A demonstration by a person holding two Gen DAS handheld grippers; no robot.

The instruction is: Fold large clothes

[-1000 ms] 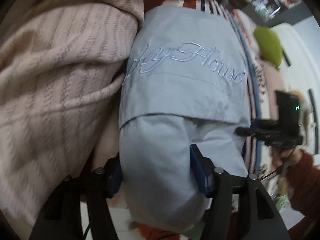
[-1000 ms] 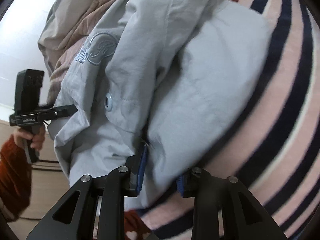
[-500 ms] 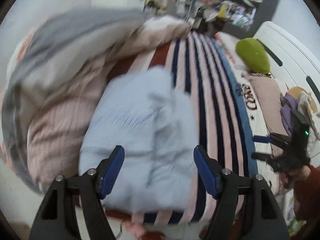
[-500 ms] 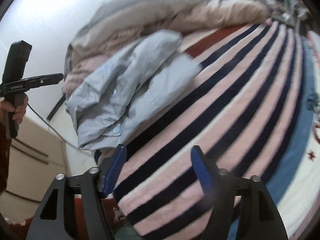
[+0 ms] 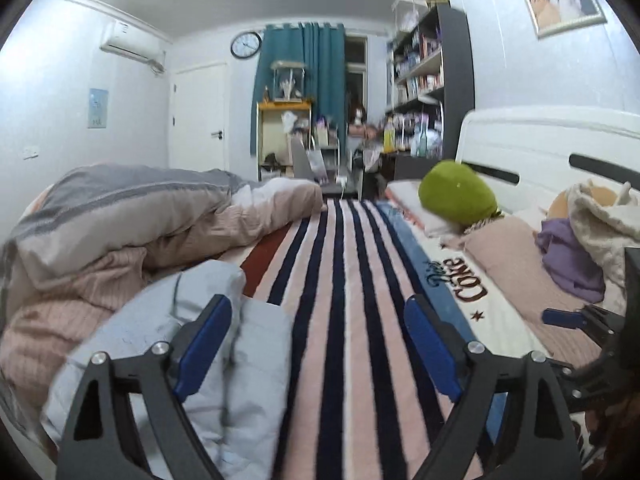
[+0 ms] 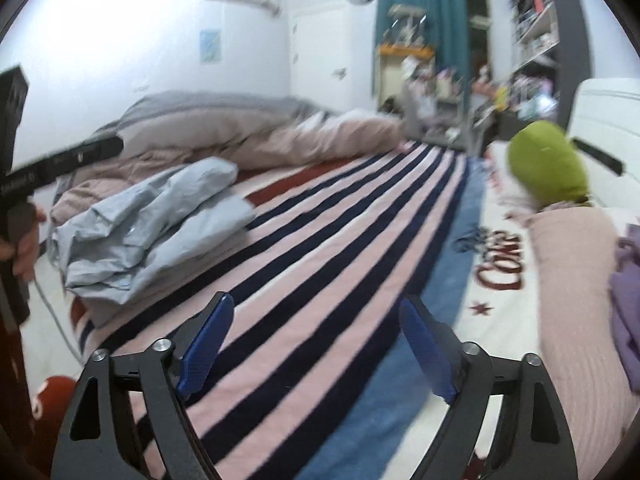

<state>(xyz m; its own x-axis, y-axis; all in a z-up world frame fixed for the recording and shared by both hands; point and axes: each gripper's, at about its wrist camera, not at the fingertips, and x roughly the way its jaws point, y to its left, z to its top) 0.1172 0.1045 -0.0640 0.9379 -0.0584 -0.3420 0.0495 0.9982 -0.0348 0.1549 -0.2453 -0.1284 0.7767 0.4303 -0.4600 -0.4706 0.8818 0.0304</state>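
A folded light blue garment (image 5: 168,344) lies at the near left of the striped bed; it also shows in the right wrist view (image 6: 156,220). My left gripper (image 5: 318,340) is open and empty, raised, with its left finger over the garment's right side. My right gripper (image 6: 316,340) is open and empty above the striped blanket (image 6: 320,248), to the right of the garment. The right gripper also shows at the right edge of the left wrist view (image 5: 592,332), and the left gripper's handle shows in the right wrist view (image 6: 60,160).
A crumpled pink and grey duvet (image 5: 132,216) lies at the left behind the garment. A green cushion (image 5: 456,192), pink pillow (image 5: 516,264), and purple and cream clothes (image 5: 572,256) lie by the white headboard (image 5: 540,140). Shelves and a desk stand beyond the bed.
Both grippers let go of the blue garment, opened and pulled back and up. The garment now lies folded at the bed's left near the duvet.
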